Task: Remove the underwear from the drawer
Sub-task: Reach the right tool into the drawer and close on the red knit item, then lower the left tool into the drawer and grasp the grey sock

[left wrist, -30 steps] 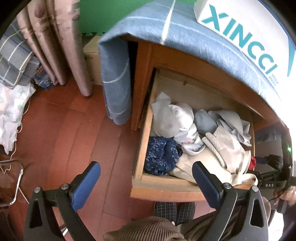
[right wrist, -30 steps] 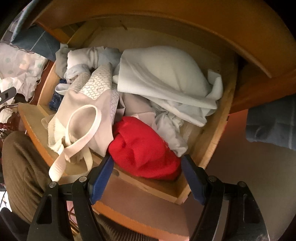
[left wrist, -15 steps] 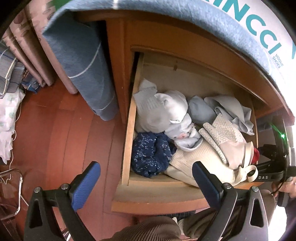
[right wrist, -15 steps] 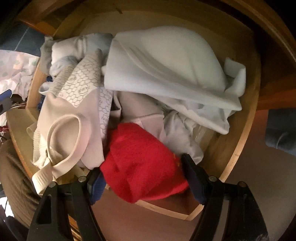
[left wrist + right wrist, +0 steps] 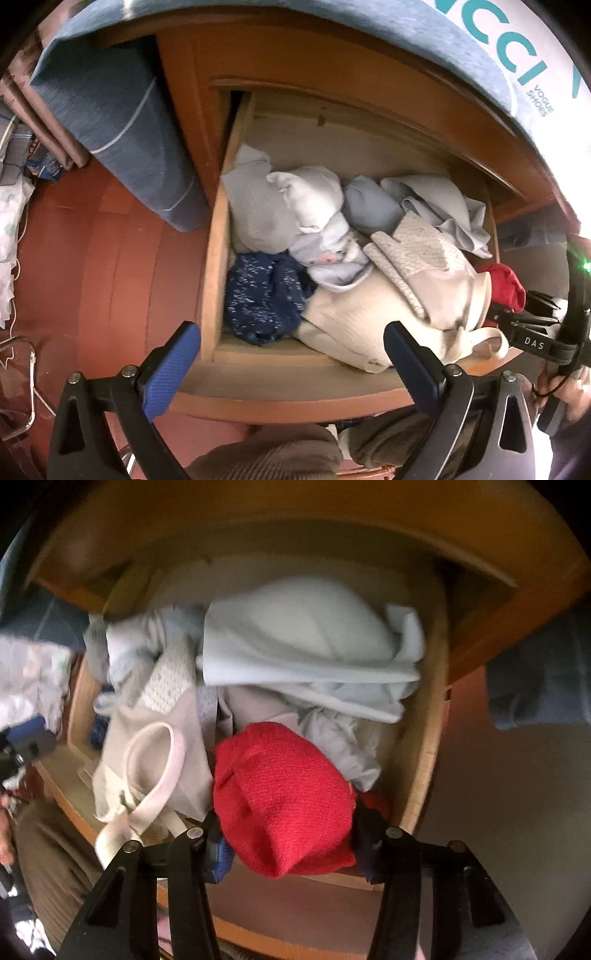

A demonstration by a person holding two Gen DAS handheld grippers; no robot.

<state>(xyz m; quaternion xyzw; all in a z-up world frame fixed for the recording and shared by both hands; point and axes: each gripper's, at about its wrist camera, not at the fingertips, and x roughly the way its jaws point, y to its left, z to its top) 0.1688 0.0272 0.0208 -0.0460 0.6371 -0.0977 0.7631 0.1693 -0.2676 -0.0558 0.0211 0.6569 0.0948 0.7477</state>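
The wooden drawer (image 5: pixel 218 258) stands pulled out, full of crumpled clothes. At its front right corner lies a red knitted piece of underwear (image 5: pixel 280 797), also seen at the right edge of the left wrist view (image 5: pixel 502 284). My right gripper (image 5: pixel 291 842) points down over it; its jaws are closing, and both pads press into the sides of the bunched red cloth. My left gripper (image 5: pixel 291 332) hangs open above the drawer's front edge with nothing between its fingers. Below it lie a navy speckled garment (image 5: pixel 262 299) and a cream one (image 5: pixel 351 317).
A pale blue garment (image 5: pixel 306 642) and a beige one with a loop strap (image 5: pixel 155 760) lie beside the red piece. A blue cloth (image 5: pixel 122 122) hangs over the cabinet, under a white shoe box (image 5: pixel 535 55). Red-brown floor (image 5: pixel 92 277) lies left; a person's knees (image 5: pixel 277 458) are below.
My right gripper's jaws have closed in on the red underwear, which now bulges up between them. My left gripper has drifted right and lower, closer over the drawer, still open.
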